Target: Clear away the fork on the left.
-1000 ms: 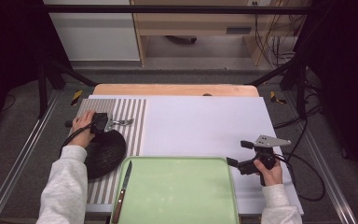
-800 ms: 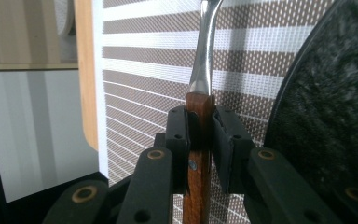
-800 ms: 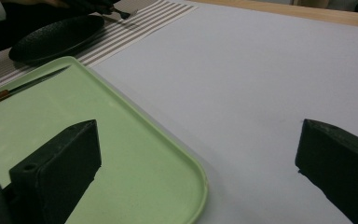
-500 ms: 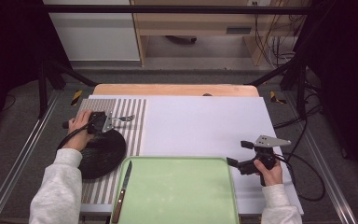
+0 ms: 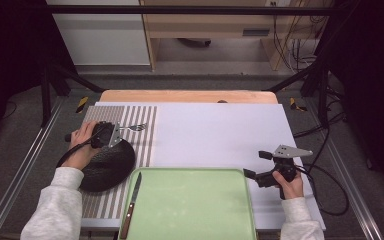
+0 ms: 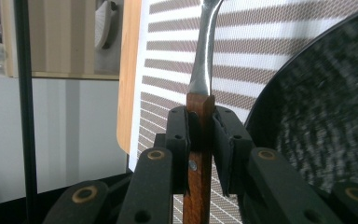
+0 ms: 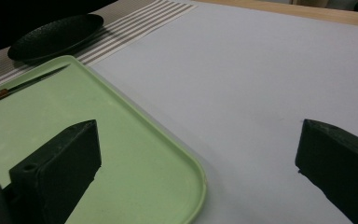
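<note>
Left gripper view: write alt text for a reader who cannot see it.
The left gripper is shut on a fork by its wooden handle, metal stem pointing away over a striped placemat. A black plate lies at right.

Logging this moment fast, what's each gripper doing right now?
Left gripper: shut on the fork by its wooden handle.
Right gripper: open, holding nothing.

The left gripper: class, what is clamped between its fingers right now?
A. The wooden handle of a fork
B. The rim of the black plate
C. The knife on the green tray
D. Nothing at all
A: in the left gripper view, the left gripper has its fingers closed on the brown wooden handle of the fork, beside the black plate.
</note>
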The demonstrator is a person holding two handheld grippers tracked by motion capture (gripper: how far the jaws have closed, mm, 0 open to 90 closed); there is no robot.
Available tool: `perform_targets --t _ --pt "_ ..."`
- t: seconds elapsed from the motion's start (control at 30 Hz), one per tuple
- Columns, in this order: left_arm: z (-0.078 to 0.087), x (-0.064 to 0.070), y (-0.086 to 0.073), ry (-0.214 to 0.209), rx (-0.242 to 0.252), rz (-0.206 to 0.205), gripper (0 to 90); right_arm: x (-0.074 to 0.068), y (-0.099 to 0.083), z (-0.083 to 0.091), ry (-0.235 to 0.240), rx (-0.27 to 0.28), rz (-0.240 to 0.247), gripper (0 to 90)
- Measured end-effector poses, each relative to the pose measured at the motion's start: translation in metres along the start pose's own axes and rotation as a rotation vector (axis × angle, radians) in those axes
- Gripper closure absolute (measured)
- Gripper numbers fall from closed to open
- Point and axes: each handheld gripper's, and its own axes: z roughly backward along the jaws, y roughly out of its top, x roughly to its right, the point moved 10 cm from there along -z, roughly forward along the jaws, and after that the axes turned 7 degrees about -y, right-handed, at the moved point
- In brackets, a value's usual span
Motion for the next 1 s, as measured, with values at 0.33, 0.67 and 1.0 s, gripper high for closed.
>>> perform_targets --t 0.33,0.67,1.0 --pt "0.018 0.015 0.017 0.008 0.020 0.012 76.8 0.000 0.000 0.001 0.000 0.000 -0.003 0.6" --pt "0.033 0.030 0.024 0.012 0.026 0.039 76.7 0.000 -0.001 0.000 -0.001 -0.004 -0.002 0.6" --pt "0.042 0.047 0.032 0.006 0.043 0.097 76.8 0.000 0.000 0.000 -0.002 -0.002 -0.001 0.6"
